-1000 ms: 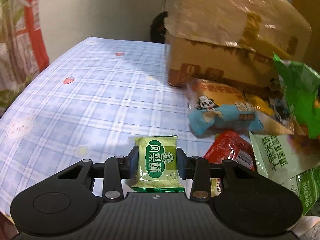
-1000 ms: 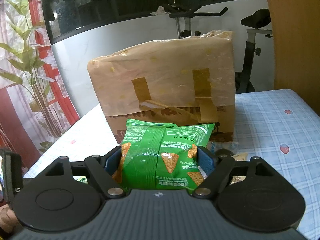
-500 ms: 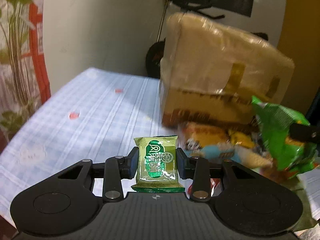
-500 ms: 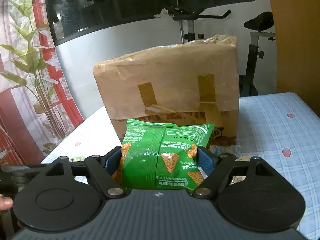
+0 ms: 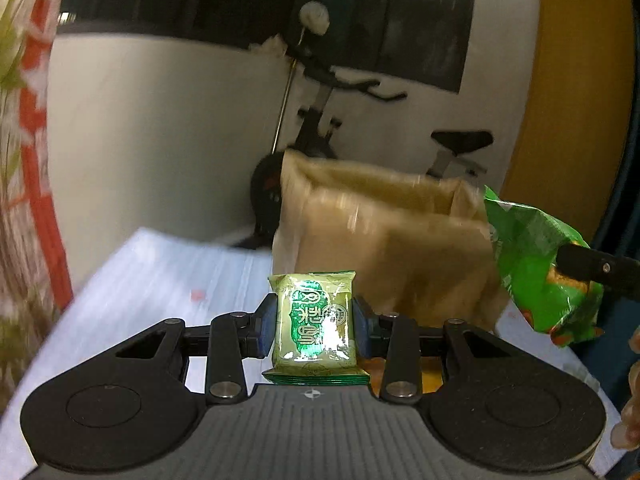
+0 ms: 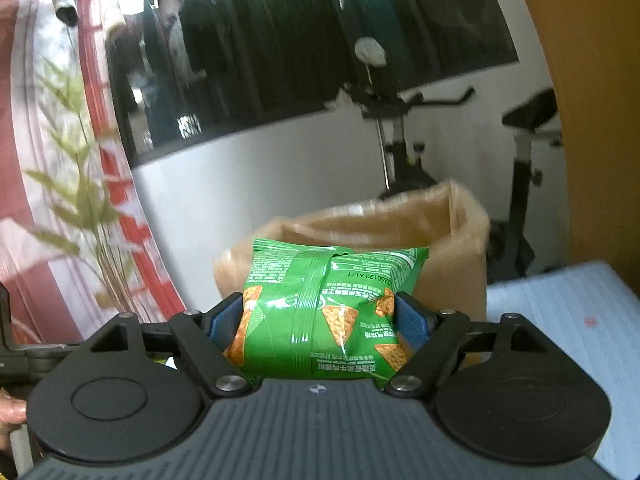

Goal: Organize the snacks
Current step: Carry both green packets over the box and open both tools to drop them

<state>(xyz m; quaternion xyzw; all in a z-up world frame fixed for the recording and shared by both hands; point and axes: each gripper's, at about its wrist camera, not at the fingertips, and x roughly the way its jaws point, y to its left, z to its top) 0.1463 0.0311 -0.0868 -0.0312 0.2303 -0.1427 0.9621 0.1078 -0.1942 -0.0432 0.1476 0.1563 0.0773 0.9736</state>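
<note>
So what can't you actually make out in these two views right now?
- Box contents: both views, hidden by its walls and motion blur.
- Table pattern: left view, blurred.
- Chip bag bottom: right view, cut off by the right gripper body.
- Small packet text: left view, glare; left gripper clamps it.

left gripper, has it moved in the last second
Yes. The left gripper has risen: the cardboard box now sits lower in its view, open top visible.
</note>
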